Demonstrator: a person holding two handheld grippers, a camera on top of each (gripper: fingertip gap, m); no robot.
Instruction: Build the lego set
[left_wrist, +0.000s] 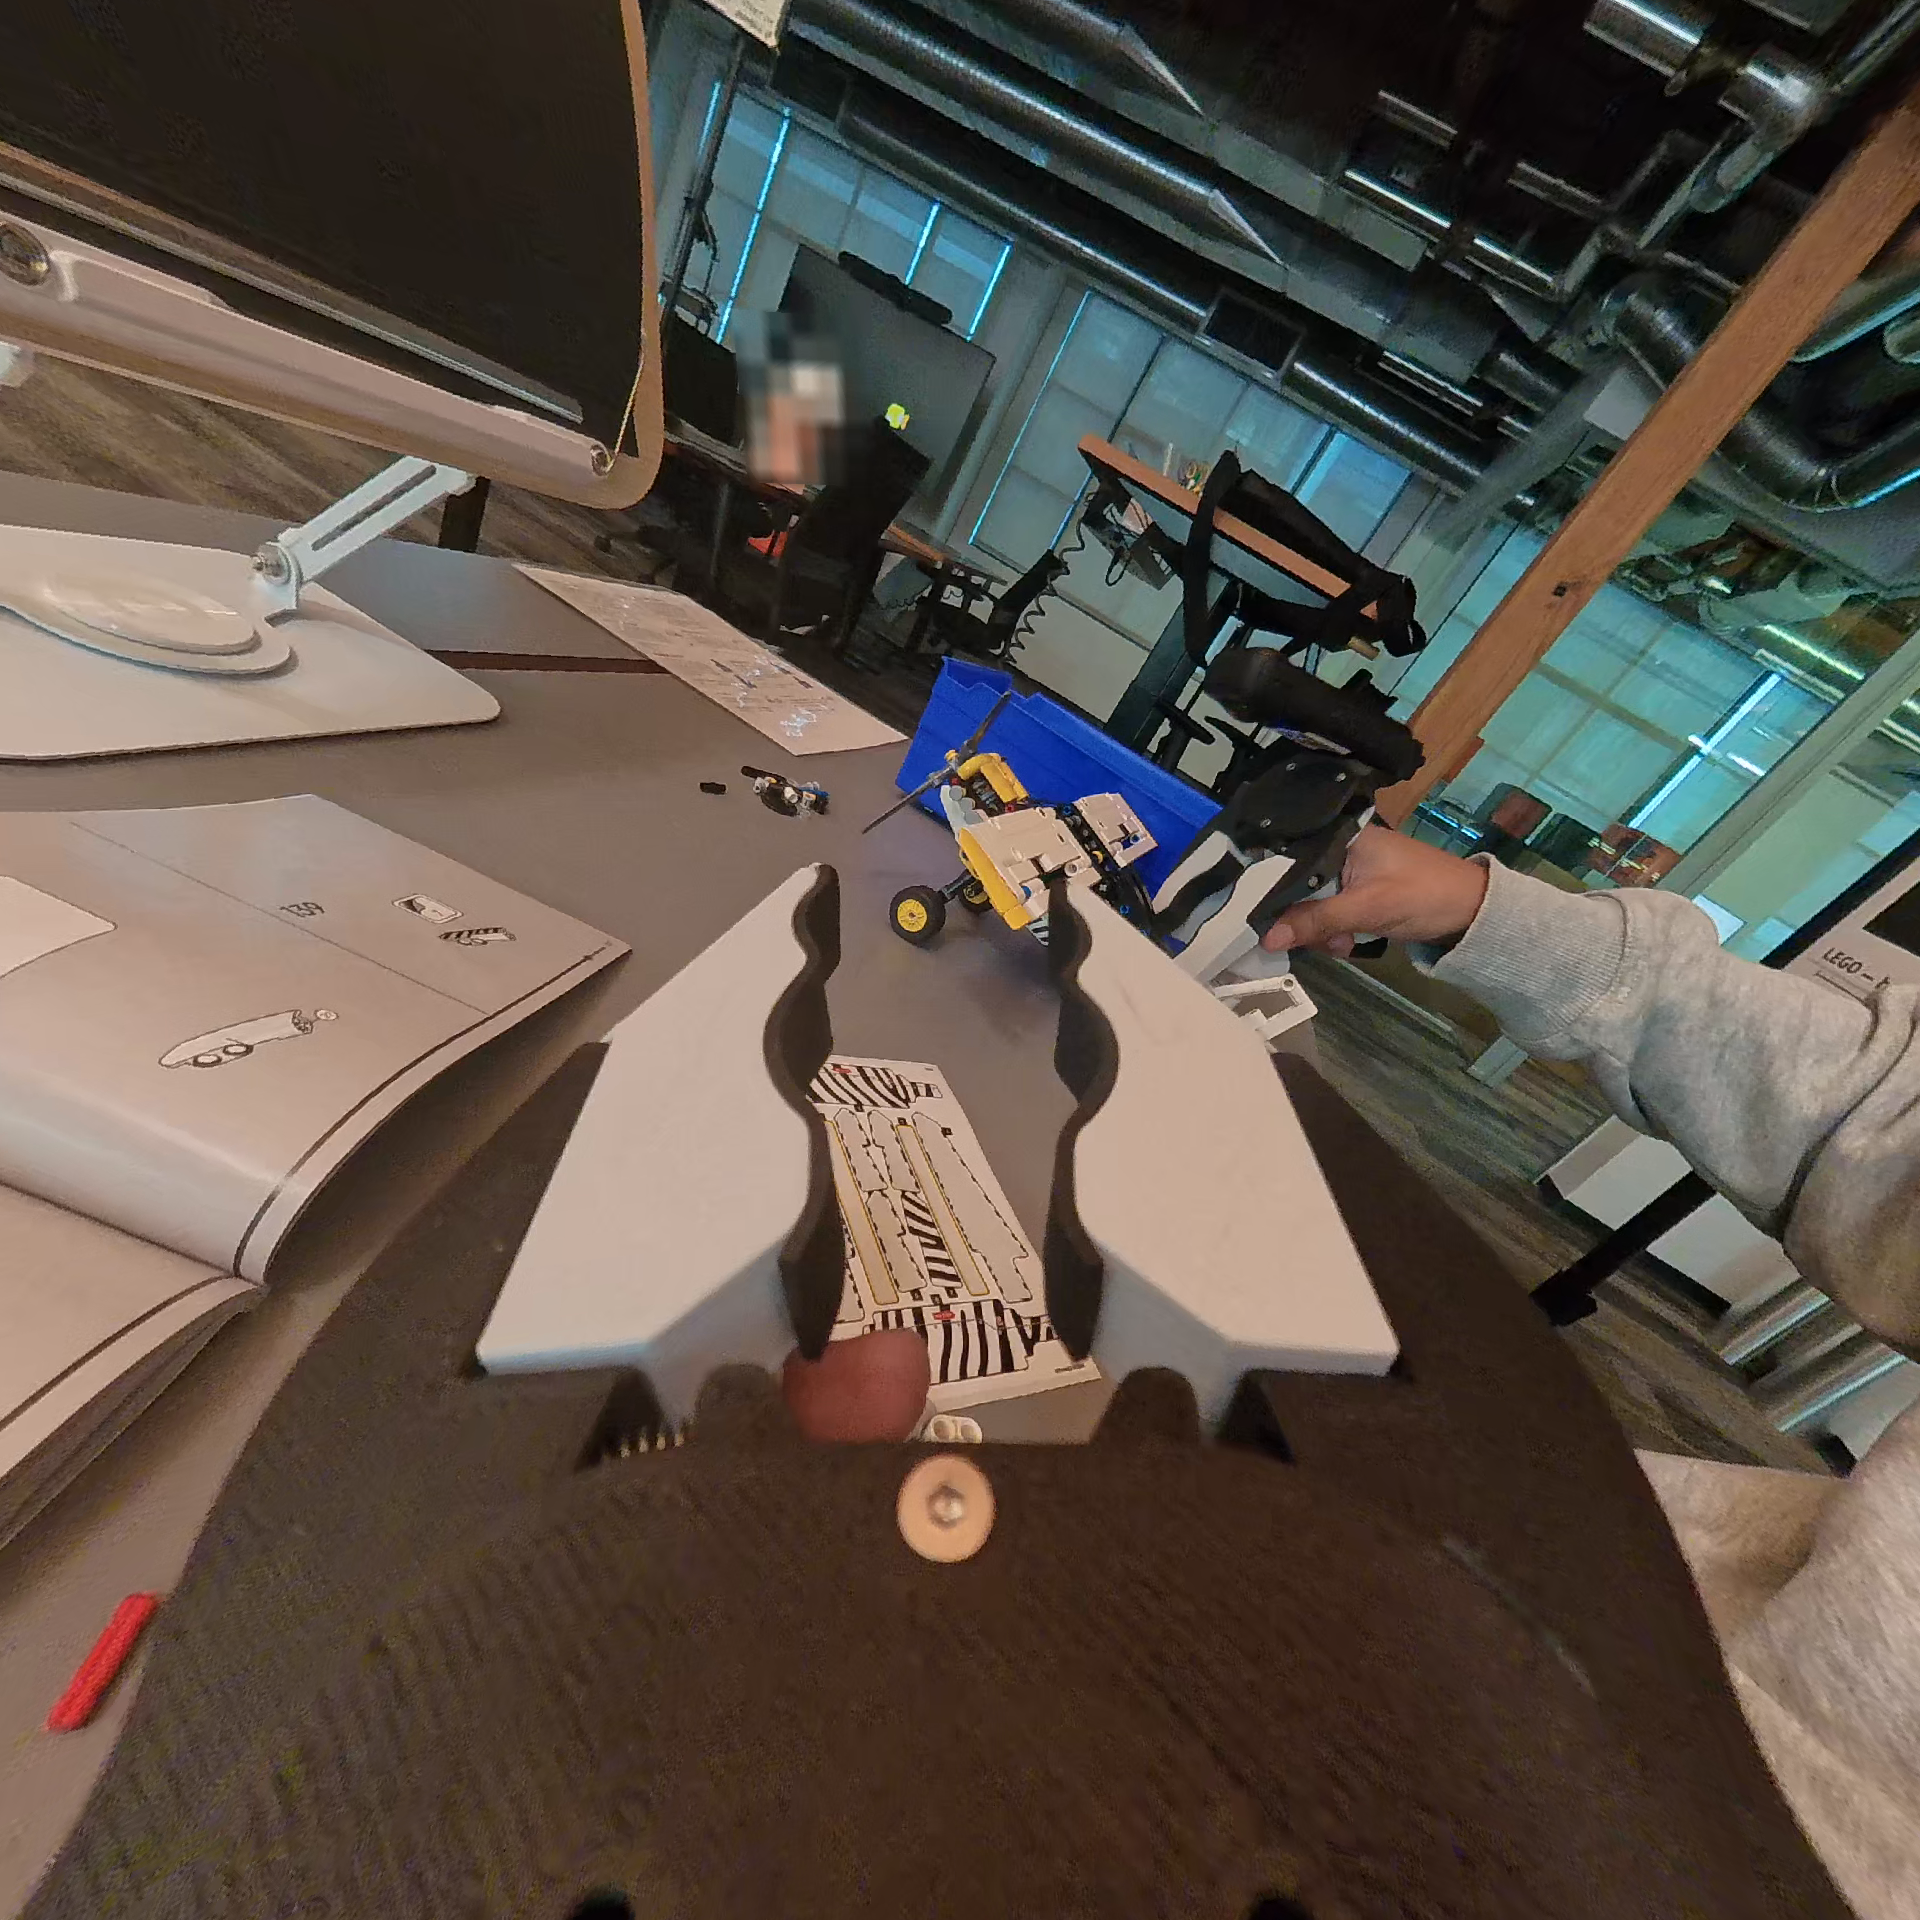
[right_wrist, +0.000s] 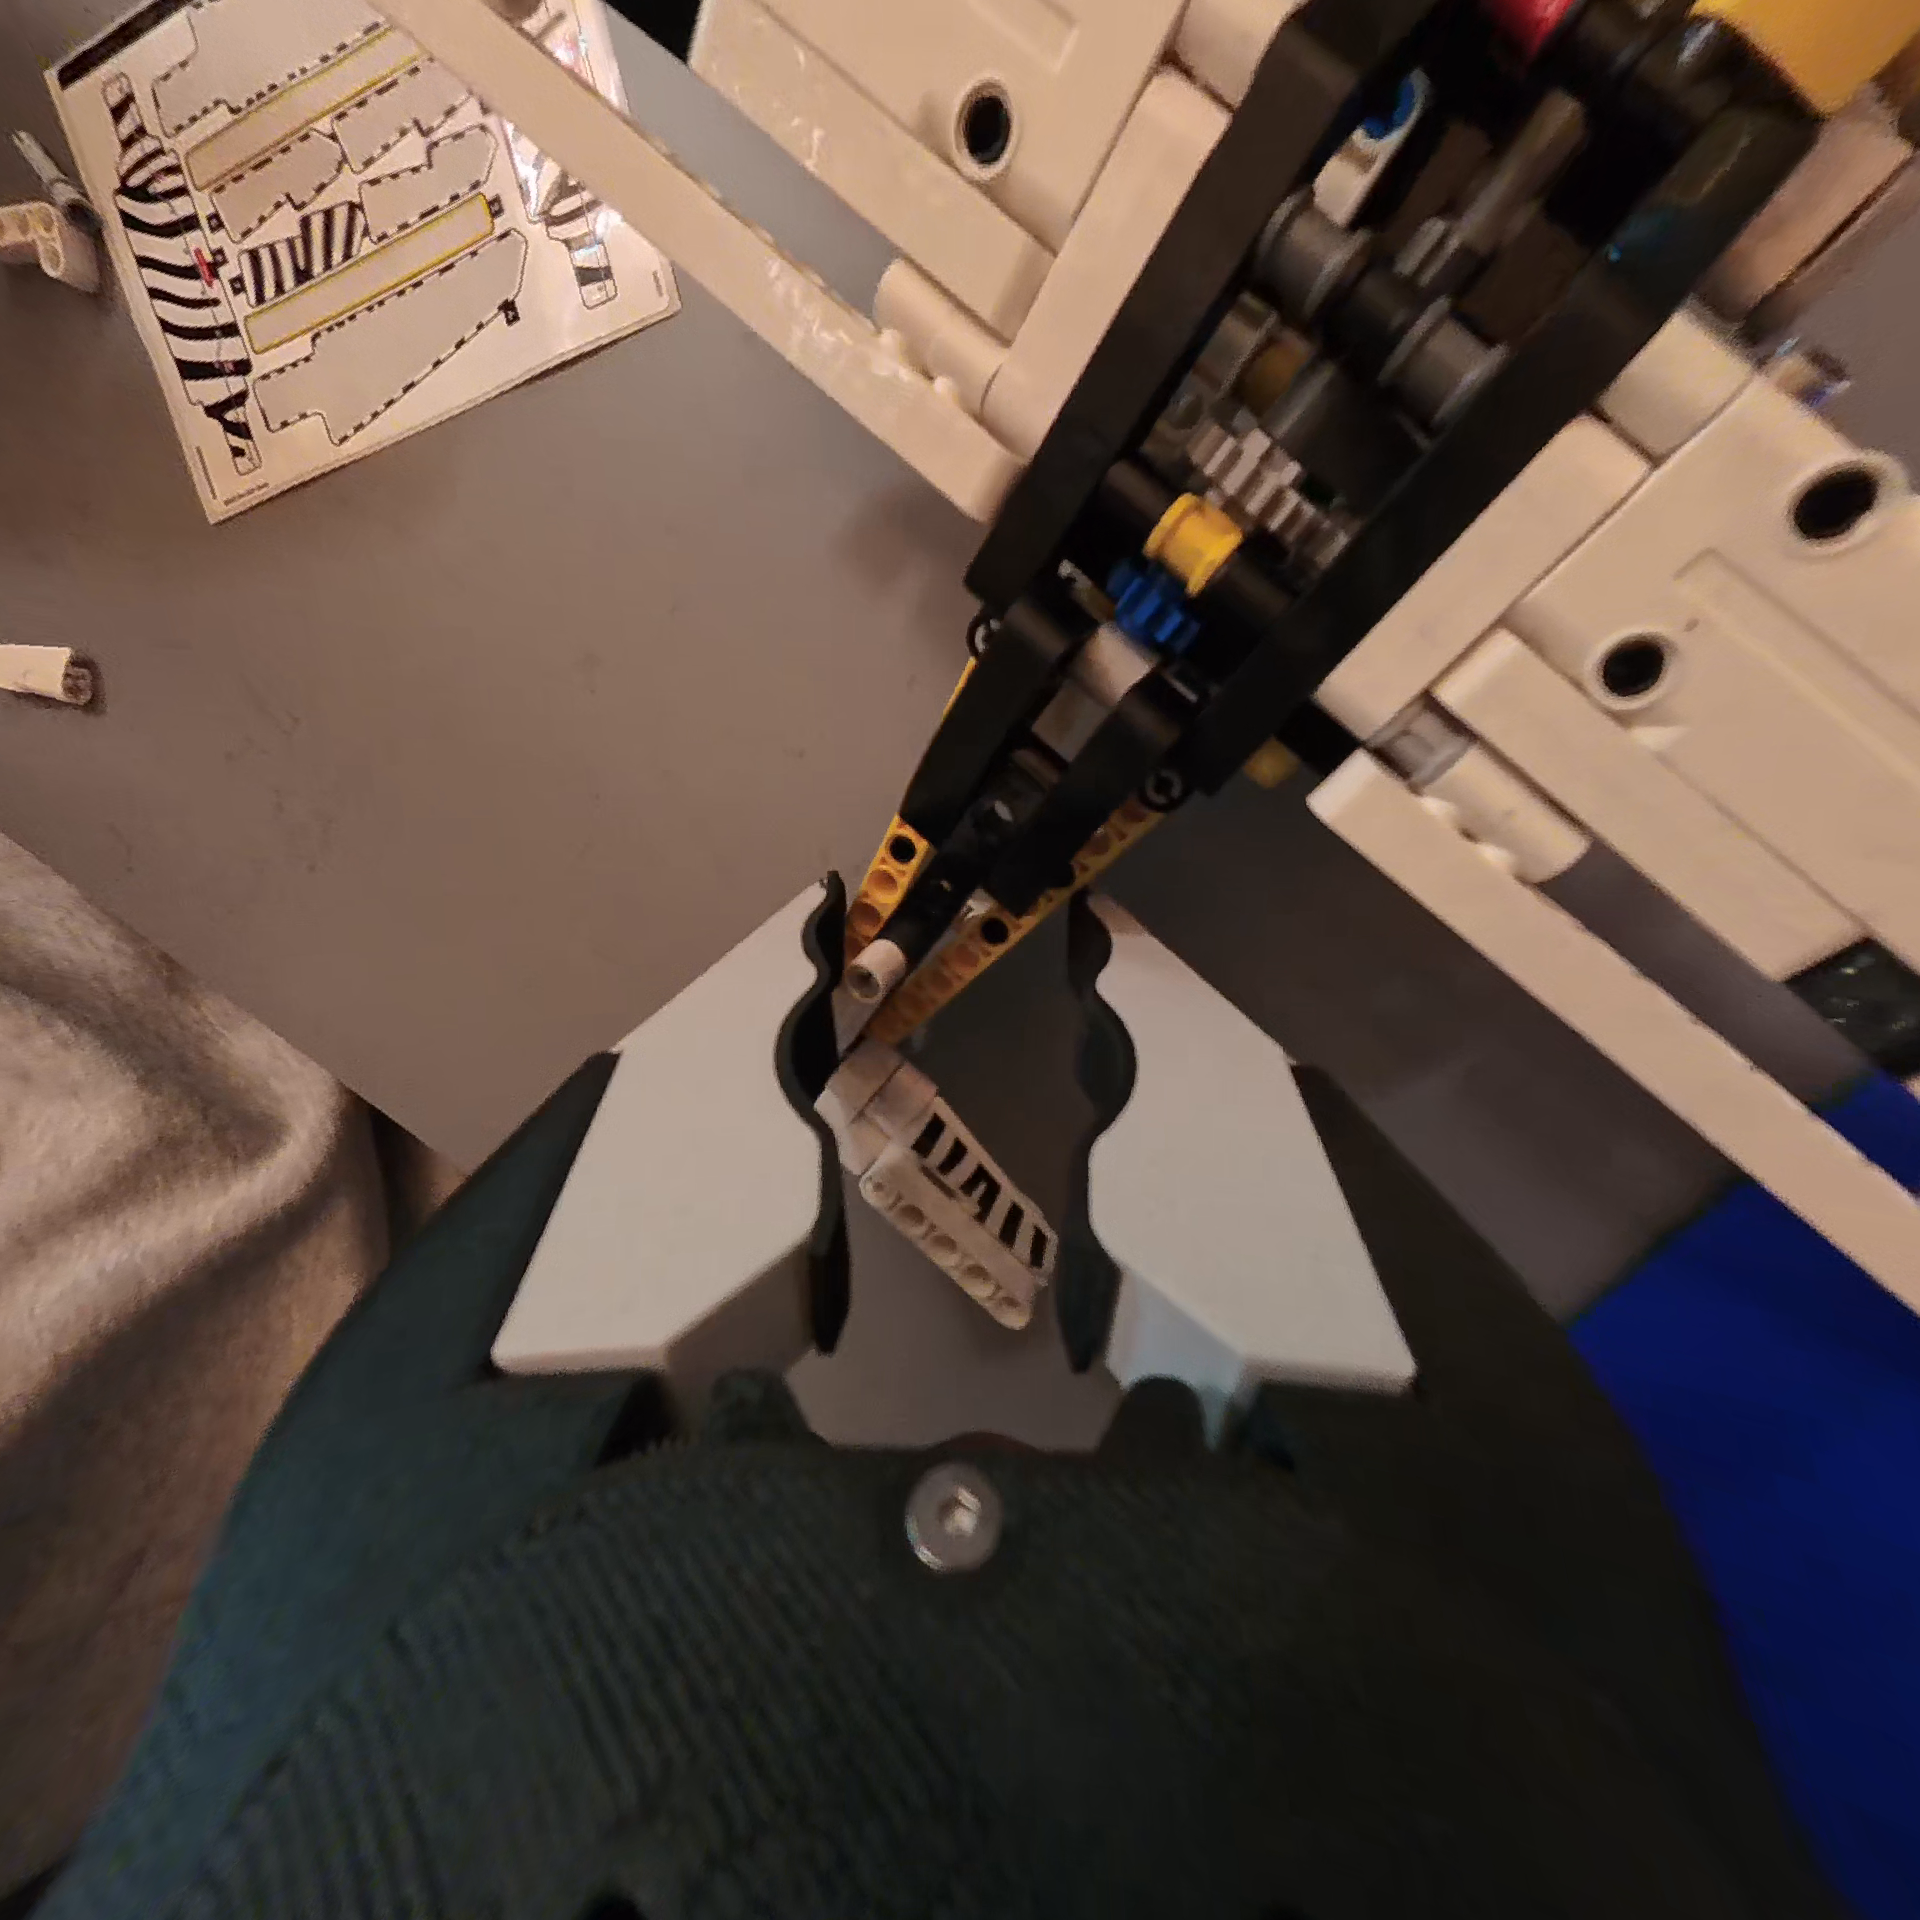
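The yellow, white and black lego plane (left_wrist: 1023, 847) stands on the grey table (left_wrist: 623, 748), with a wheel (left_wrist: 916, 914) touching it. My right gripper (right_wrist: 954, 906) is at the plane's tail. Its jaws stand wide around the yellow tail beams (right_wrist: 935, 982) and a white zebra-striped piece (right_wrist: 961, 1195), which spans the gap and touches the left pad. In the left wrist view the right gripper (left_wrist: 1242, 935) is held by a hand. My left gripper (left_wrist: 940, 912) is open and empty, low over the zebra sticker sheet (left_wrist: 925, 1195), which also shows in the right wrist view (right_wrist: 343, 239).
An open instruction booklet (left_wrist: 270, 997) lies left, near a white monitor stand base (left_wrist: 208, 686). A blue bin (left_wrist: 1049, 732) sits behind the plane. Small loose parts (left_wrist: 784, 795) and a paper sheet (left_wrist: 717, 655) lie farther back. White loose pieces (right_wrist: 42, 670) lie near the sticker sheet. Some 30 centimetres of space lies between my two pairs of fingers.
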